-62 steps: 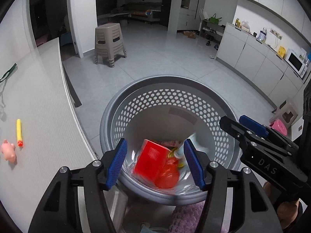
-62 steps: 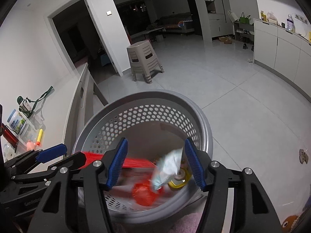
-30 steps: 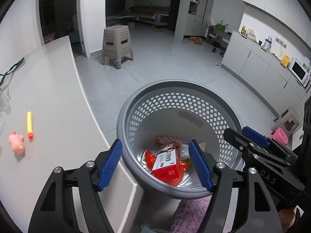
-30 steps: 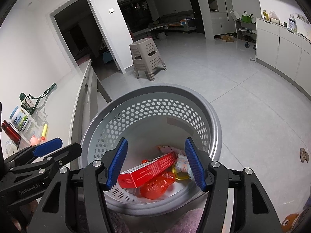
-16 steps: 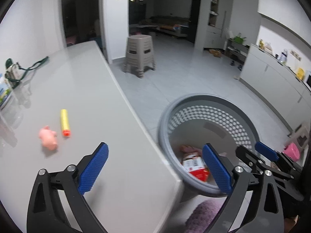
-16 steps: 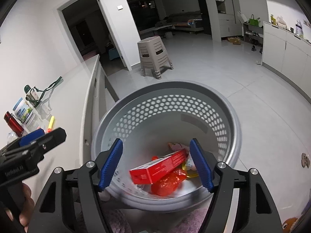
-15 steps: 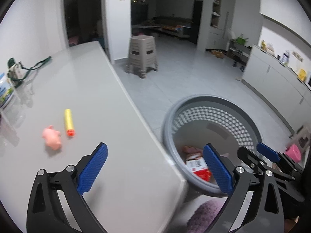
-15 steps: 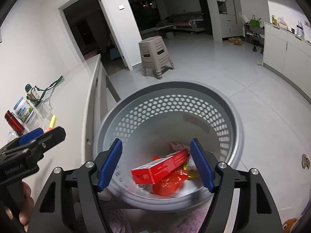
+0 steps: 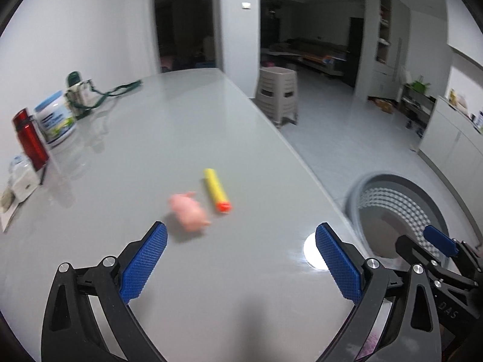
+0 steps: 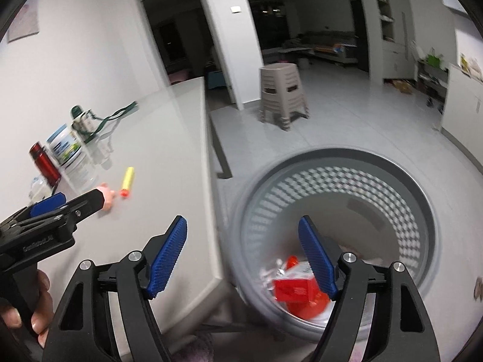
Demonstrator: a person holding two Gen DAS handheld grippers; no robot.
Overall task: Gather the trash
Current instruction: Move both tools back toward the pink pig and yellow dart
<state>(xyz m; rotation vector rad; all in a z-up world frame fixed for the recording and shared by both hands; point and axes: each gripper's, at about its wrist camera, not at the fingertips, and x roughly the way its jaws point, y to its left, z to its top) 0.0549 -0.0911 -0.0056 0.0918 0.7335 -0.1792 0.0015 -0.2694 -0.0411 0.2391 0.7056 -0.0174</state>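
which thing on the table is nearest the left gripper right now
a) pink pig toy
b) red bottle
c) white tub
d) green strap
a: the pink pig toy lies on the table just ahead of the open left gripper, with the yellow dart beside it; the red bottle, white tub and green strap sit much farther back by the wall.

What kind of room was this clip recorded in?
Most likely an open-plan home kitchen and dining area: a long grey table, white cabinets along the wall, a plastic stool on the tiled floor, and a dim living room with a sofa beyond.
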